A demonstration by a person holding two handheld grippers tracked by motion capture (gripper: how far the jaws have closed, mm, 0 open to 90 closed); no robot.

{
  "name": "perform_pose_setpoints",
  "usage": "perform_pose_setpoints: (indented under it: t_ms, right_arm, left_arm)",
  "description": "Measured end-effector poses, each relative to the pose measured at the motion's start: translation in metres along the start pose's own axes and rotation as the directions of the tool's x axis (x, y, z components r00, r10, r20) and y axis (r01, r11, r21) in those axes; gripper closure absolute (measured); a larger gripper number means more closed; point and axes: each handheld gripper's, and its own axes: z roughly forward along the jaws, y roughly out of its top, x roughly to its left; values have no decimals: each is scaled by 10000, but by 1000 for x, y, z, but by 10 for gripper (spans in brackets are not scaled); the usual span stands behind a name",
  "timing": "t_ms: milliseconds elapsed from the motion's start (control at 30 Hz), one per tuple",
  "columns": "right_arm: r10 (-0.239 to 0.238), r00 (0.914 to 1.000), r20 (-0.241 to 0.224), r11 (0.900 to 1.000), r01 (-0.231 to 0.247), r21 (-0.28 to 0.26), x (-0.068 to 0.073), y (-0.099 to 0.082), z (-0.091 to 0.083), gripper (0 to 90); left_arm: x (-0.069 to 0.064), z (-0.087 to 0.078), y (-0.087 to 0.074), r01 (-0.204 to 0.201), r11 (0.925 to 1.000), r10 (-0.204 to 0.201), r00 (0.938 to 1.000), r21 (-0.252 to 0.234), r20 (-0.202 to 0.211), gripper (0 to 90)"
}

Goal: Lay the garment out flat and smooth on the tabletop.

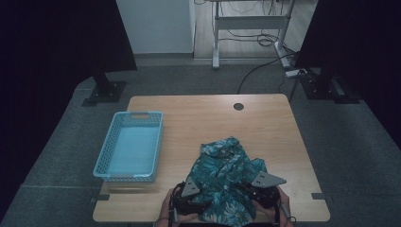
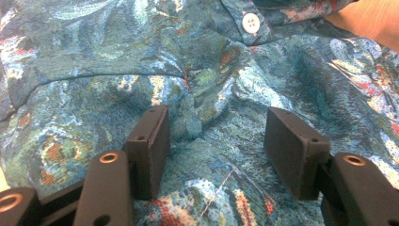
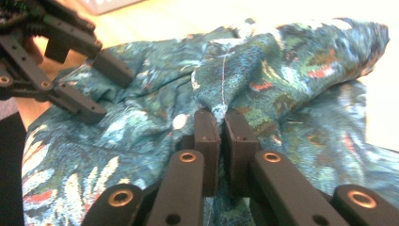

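At the near edge of the table (image 1: 189, 106), a little right of its middle, a crumpled teal shirt (image 1: 226, 182) with a leaf print lies in a heap, its lower folds reaching the edge where the person's hands come in. The left gripper (image 1: 189, 201) sits at the shirt's near left side, its grey three-cornered plate showing above the cloth; in the left gripper view its jaws stand spread, their pads (image 2: 153, 148) resting on the fabric with a raised fold between them, though neither pad presses that fold. A white button (image 2: 251, 22) lies on a placket beyond the jaws in that view. The right gripper (image 1: 257, 191) sits at the shirt's near right side, and in the right gripper view its jaws are pressed together on a ridge of the shirt (image 3: 244, 70), the cloth pinched between the pads and rising above them in a peak. That same view shows the left gripper (image 3: 101, 89) farther off at upper left, its spread jaws lying on the cloth. Farther back, the shirt's collar end points toward the middle of the table. Near the left edge, well apart from the shirt, stands a light blue perforated basket (image 1: 106, 151). Close to the far edge, right of centre, is a round dark cable hole (image 1: 239, 106) in the wooden top.
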Motion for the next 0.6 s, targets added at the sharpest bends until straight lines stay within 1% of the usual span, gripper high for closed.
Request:
perform_pose_setpoints:
  t_ms: [200,400,567,600]
  right_arm:
    - [403,9988,265,9988,-396,-272,-13,-2,-12,855]
    - [773,9953,585,9958,-742,-537,-27,-5,-24,852]
    - [899,9919,895,9950,-855,-524,-40,-11,-30,846]
    - [990,9905,957,9942,-944,-514,-43,-13,-31,845]
  left_arm:
    - [1,0,0,7,10000,-7,10000,-14,-20,409]
    - [2,-1,-1,57,10000,-57,10000,-18,-59,410]
    - [4,-3,-1,104,9999,-104,9998,7,-142,411]
    - [4,-3,-1,116,9999,-116,9998,11,-143,411]
